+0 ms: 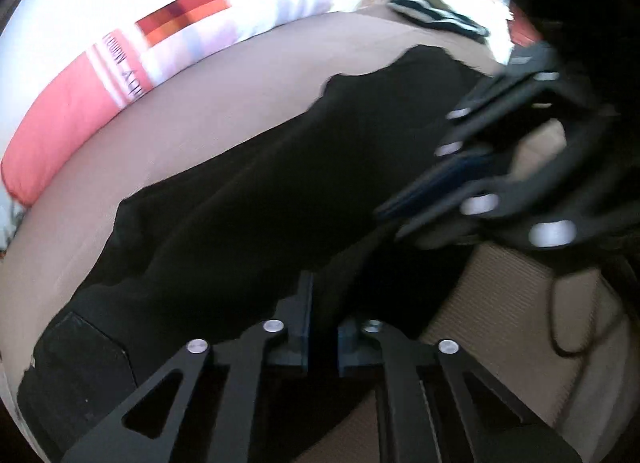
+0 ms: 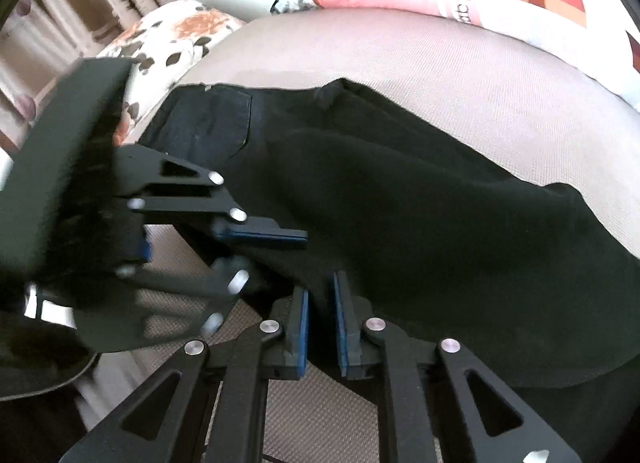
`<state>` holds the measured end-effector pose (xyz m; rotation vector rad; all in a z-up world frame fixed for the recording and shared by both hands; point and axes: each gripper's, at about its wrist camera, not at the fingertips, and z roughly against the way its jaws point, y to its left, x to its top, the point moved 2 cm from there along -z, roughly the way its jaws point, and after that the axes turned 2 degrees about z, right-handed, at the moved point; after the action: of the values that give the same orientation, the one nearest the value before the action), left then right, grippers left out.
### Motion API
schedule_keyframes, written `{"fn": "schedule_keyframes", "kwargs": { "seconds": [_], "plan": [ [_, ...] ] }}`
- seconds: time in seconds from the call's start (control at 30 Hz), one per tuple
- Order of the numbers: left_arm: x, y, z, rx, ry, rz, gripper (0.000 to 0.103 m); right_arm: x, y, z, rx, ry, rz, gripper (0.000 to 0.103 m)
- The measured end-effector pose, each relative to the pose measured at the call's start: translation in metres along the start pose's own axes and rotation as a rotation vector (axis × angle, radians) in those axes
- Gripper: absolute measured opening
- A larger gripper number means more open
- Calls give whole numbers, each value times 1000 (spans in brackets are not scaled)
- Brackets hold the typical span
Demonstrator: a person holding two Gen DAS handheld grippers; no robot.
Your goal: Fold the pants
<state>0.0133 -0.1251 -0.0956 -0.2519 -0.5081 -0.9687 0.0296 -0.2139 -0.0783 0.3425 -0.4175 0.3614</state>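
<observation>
Pants (image 2: 400, 203) lie spread across beige cushion (image 2: 440, 75), near edge pinched by both claws.
L claw (image 1: 322, 327) closed tight on black cloth at pants' edge; R claw (image 2: 321, 311) nearly closed w/ cloth between pads. Pink-white pillow (image 1: 72, 115) behind pants, floral cushion (image 2: 172, 39) by waistband end, striped item (image 1: 436, 15) at far end.

Both claws same build: matte black metal linkage arms with triangular cut-outs, round silver pivot screws at the joints, blue pads on the inner faces of black fingers. Left claw (image 1: 322, 337) and right claw (image 2: 321, 329) each seen from own camera; left claw's body a broad flat black block, blurred, in right wrist view
</observation>
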Motion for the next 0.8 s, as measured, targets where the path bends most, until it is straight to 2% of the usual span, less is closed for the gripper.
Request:
{"fn": "schedule_keyframes", "kwargs": {
  "seconds": [0.1,0.17,0.27,0.4,0.43,0.5,0.53,0.6,0.63,0.7,0.8],
  "plan": [
    [-3,-1,1,3,-6,-14,5,-9,-19,28,17,-59,-80,24],
    [-4,-3,1,11,-11,-40,5,-21,-51,56,-13,-119,-185,36],
    [-3,-2,-1,18,-22,-37,5,-49,-121,90,-111,-188,-415,39],
    [-5,-4,0,30,-42,-33,5,-102,-216,112,-177,-272,-773,39],
    [-5,-5,0,32,-40,-41,5,-119,-240,112,-156,-303,-888,39],
    [-6,-8,-1,35,-33,-59,5,-137,-264,105,-88,-340,-1006,39],
    [-7,-10,-2,36,-29,-67,5,-141,-271,102,-67,-355,-1033,39],
    [-9,-12,-2,38,-35,-77,5,-148,-283,92,-16,-382,-1090,26],
    [-11,-12,-2,40,-41,-80,5,-149,-284,90,6,-396,-1109,8],
    [-13,-14,-2,42,-45,-81,5,-149,-284,96,32,-441,-1134,7],
    [-16,-17,-2,28,-41,-89,5,-118,-275,117,6,-468,-1073,6]
  ]
}}
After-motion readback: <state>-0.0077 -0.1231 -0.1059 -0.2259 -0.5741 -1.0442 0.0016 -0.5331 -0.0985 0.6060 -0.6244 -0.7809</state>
